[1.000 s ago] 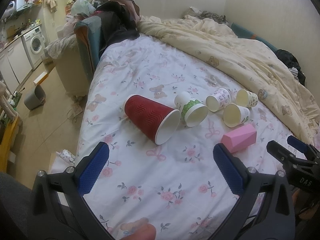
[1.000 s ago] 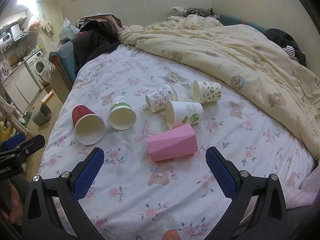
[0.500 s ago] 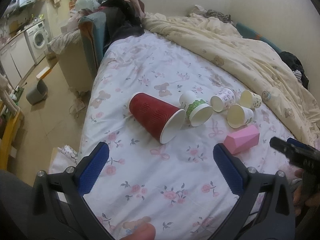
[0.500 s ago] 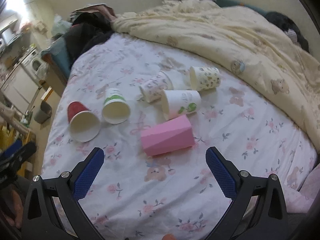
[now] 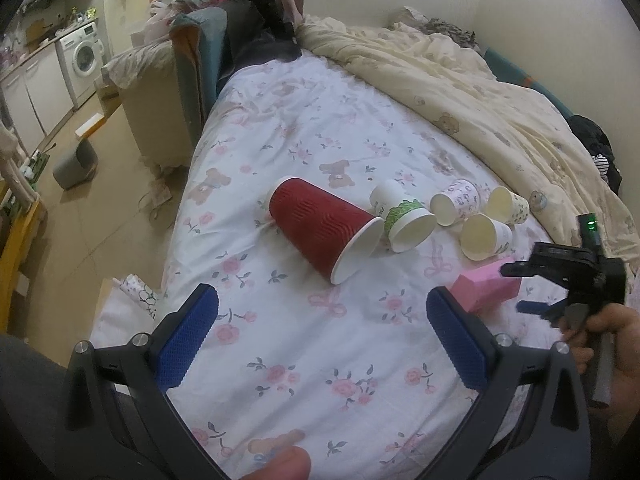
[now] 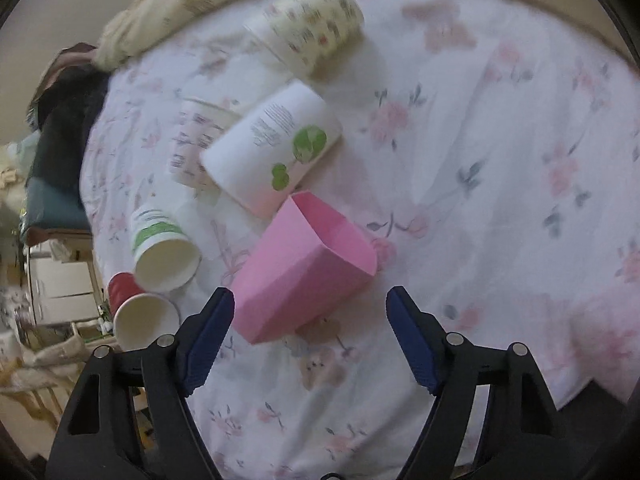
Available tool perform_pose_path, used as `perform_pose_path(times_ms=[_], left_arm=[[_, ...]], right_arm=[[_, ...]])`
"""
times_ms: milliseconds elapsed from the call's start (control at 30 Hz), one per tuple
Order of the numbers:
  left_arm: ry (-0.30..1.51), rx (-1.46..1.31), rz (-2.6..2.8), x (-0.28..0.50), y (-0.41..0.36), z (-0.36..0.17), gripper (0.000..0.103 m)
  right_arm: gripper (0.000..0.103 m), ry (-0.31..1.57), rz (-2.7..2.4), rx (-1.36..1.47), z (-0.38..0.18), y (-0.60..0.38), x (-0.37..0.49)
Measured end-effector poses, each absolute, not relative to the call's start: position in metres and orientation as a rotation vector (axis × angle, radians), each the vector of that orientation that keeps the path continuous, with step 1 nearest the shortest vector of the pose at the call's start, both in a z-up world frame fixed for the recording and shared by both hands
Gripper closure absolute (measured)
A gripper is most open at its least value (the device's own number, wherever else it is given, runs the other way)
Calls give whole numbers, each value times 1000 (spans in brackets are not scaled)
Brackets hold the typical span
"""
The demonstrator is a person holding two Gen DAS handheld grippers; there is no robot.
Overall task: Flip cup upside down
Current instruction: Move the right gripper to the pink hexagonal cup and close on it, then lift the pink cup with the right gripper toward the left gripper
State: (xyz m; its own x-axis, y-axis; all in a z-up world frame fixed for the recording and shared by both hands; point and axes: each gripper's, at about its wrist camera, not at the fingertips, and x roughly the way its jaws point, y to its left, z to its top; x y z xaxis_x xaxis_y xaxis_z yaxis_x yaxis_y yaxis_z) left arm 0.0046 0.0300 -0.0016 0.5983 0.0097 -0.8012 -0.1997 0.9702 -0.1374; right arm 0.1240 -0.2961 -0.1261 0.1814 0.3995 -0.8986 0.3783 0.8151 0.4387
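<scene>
Several cups lie on their sides on a floral bed sheet (image 5: 320, 360). A pink faceted cup (image 6: 300, 276) lies just ahead of my open right gripper (image 6: 310, 320), its near end between the blue fingertips; it also shows in the left wrist view (image 5: 486, 290). Beyond it lie a white cup with a green leaf print (image 6: 272, 148), a green-banded cup (image 6: 160, 244) and a red ribbed cup (image 5: 324, 236). My left gripper (image 5: 320, 328) is open and empty, short of the red cup. The right gripper (image 5: 560, 284) appears at the right edge of the left wrist view.
A purple-print cup (image 5: 458, 202) and a spotted cup (image 5: 510, 204) lie behind the others. A cream duvet (image 5: 480, 92) covers the far right of the bed. The bed's left edge drops to the floor, with a grey bin (image 5: 76, 162) and a washing machine (image 5: 86, 56).
My right gripper has moved forward and down to the pink cup and rolled, so its view is tilted. My left gripper has drifted slightly forward.
</scene>
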Motion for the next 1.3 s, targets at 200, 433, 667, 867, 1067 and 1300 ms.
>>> perform_pose_path(times_ms=[200,433,667,867,1067,1300], left_arm=[[933,-226,133,5,35,-4,0],[936,-242,142,5,40,-4,0],[936,-254,142,3,43,-2,0],[934,-263,164,2,49,-1,0],[930,-266,193,-2,57,-1,0],[932,-278,192,-2,62,-1,0]], right_arm=[[23,1462,5,809,-160,-282,136],[39,1418,73,823,-154,-276,136],[41,1467,351,546,-111,-235,110],[42,1515,517,330,-108,-176,79],[43,1485,524,279,-124,-148,61],[43,1492,505,254,-138,-143,49]])
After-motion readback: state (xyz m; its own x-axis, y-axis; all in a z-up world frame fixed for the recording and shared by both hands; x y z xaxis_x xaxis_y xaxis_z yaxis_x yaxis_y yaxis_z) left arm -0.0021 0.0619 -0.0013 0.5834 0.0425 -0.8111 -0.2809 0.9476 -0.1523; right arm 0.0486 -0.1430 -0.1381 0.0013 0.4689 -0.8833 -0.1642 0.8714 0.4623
